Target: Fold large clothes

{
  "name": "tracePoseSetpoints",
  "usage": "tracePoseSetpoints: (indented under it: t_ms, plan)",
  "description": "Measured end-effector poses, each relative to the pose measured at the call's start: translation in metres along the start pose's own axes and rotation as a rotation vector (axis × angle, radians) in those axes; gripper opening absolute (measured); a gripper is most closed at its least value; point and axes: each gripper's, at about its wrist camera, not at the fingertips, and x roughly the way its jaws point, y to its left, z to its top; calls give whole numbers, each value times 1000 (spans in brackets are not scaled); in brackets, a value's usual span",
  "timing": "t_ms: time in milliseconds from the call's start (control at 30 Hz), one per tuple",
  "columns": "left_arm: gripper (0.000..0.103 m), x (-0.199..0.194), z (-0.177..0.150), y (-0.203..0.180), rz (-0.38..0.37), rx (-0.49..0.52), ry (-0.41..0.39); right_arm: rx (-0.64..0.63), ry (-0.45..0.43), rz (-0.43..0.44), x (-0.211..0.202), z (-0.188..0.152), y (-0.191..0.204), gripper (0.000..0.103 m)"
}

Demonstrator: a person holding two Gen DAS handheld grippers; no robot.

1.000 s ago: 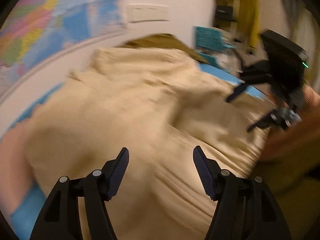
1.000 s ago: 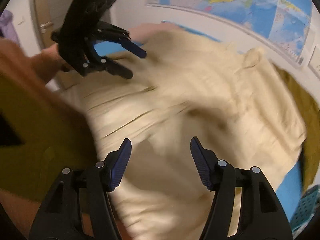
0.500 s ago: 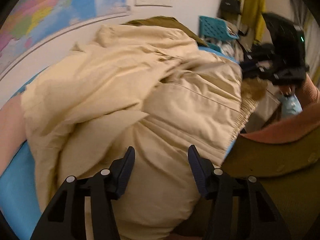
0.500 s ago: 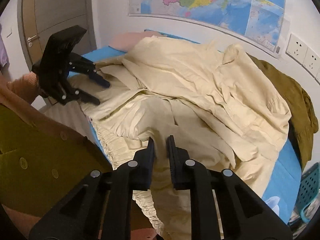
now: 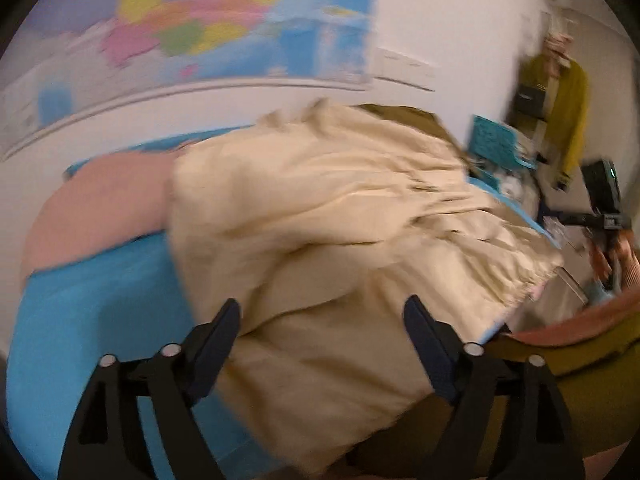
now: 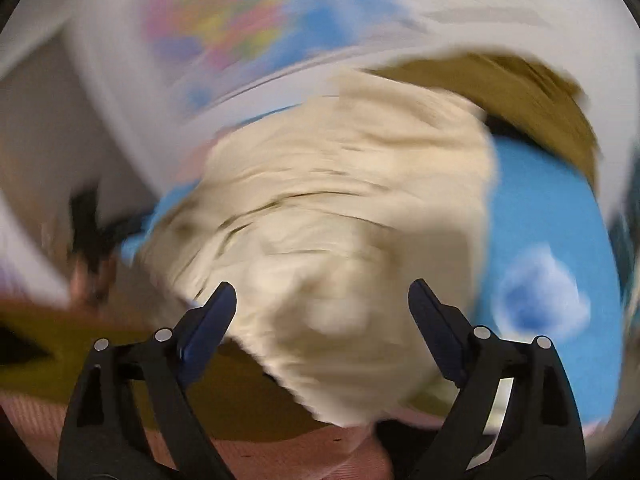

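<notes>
A: Black plastic arms with dark blue pads: that is the left gripper [image 5: 322,316]. State?

B: Jaws spread wide, nothing between the pads. The cream garment [image 5: 340,240] lies beyond and below the fingertips; contact cannot be confirmed because of motion blur.

A: Right gripper [image 6: 322,300]?

B: Same build, jaws also spread wide, nothing clamped. The cream garment [image 6: 340,220] fills the space ahead of and between its fingers. That view is heavily smeared, so fine detail is unreadable.

A: Location of the garment?

B: Piled in a rumpled heap on the blue bedsheet [image 5: 100,300]. A gathered hem edge runs along the bed side nearest the person, on the right of the left wrist view. The heap covers most of the bed's middle; bare sheet shows to its left in the left view and to its right in the right view [image 6: 552,220].

A: Adjacent items?

B: A pink pillow [image 5: 104,208] sits at the left end of the bed, touching the garment's edge. An olive garment [image 6: 520,92] lies behind the cream heap, against the wall. A coloured wall map [image 5: 200,28] hangs above the bed. A teal basket [image 5: 496,140] stands past the far end of the bed, with a mustard coat [image 5: 568,108] hanging beyond it.

A: Is each gripper seen by the other camera?

B: The right gripper [image 5: 600,204] appears at the right edge of the left view. A dark blur at the left of the right view may be the left unit; this cannot be confirmed.
</notes>
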Motion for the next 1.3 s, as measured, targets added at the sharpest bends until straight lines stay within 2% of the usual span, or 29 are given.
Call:
tracePoseSetpoints:
  t_ms: [67,167,267,367,400,533,567,600,633,700,733,767,800,933,1000,1067,1133,1167,1233,1300]
  plan:
    - [86,5,-4,13,31,-50,47,145,19,-14,9,-9,-32,87]
    - [86,14,-12,23,-4,-132,98,230,55,19,21,-21,-49,87]
    - [86,25,-22,26,-42,-182,137,242,78,55,32,-27,-48,87]
    - [87,34,-32,31,-131,-250,174,242,89,107,38,-30,-44,87]
    - [91,38,-35,32,-152,-270,190,239,88,119,40,-30,-42,87]
    - [96,40,-34,26,-176,-263,185,233,95,212,45,-28,-37,87]
    - [96,42,-32,24,-183,-263,186,217,98,211,47,-28,-32,87]
    - [93,43,-30,24,-189,-264,189,203,103,205,51,-27,-28,81]
    - [89,45,-28,22,-189,-272,191,199,112,211,55,-26,-25,61]
    - [55,48,-24,21,-172,-299,192,211,125,234,65,-28,-22,36]
    - [49,48,-22,22,-159,-316,188,203,124,236,68,-28,-19,26]
    - [38,45,-20,24,-154,-333,175,195,118,239,67,-28,-18,24]
    - [32,40,-18,27,-158,-345,163,211,98,266,64,-26,-17,22]
    - [23,11,-12,33,-219,-404,82,198,-13,385,29,-18,-9,17]
    - [23,-3,-12,32,-240,-404,55,158,-42,408,17,-15,1,18]
    - [29,-3,-17,33,-255,-398,73,151,-10,400,20,-16,2,26]
    - [46,6,-26,36,-285,-397,115,170,49,410,32,-24,-3,46]
    - [49,13,-30,38,-301,-412,135,179,77,400,38,-27,-5,50]
    - [61,27,-38,41,-318,-429,186,185,137,365,52,-39,-7,52]
    - [63,34,-41,41,-330,-431,195,205,152,361,56,-46,-11,51]
